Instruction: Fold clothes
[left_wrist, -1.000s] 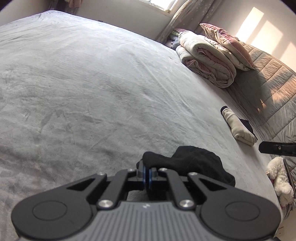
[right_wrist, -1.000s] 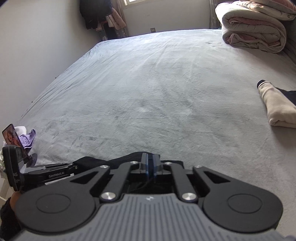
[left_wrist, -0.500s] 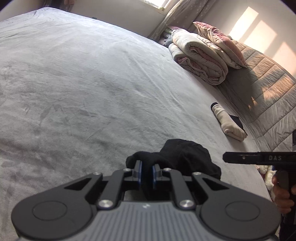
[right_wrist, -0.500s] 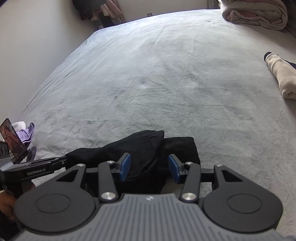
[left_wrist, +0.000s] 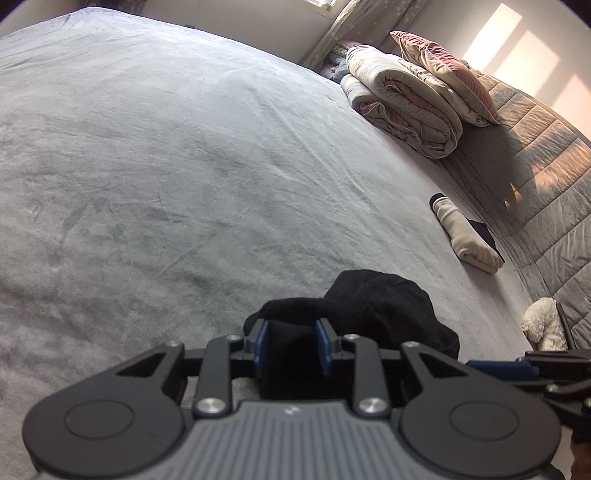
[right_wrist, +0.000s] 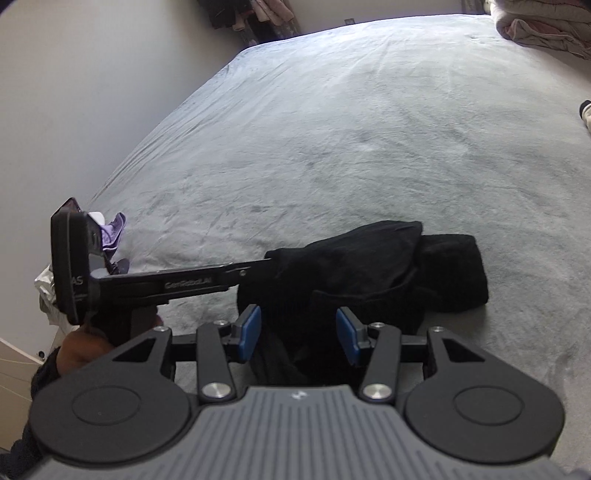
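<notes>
The black garment (right_wrist: 373, 266) lies bunched crosswise directly ahead of both grippers, cloth between the parted, just-opened jaws of the left gripper (left_wrist: 291, 345) and right gripper (right_wrist: 297, 334), neither gripping.

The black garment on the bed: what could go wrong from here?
1. The black garment lies bunched, not flat; it may stay badly folded.
2. Cloth sits between the jaws of the left gripper, which have just been opening, and of the right gripper; pulling back might drag it.

We see a grey bedspread (left_wrist: 184, 147), rolled duvet (left_wrist: 402, 107) by a pillow (left_wrist: 447, 77) — plush toy (left_wrist: 543, 325), purple cloth (right_wrist: 112, 230) at the edges.
</notes>
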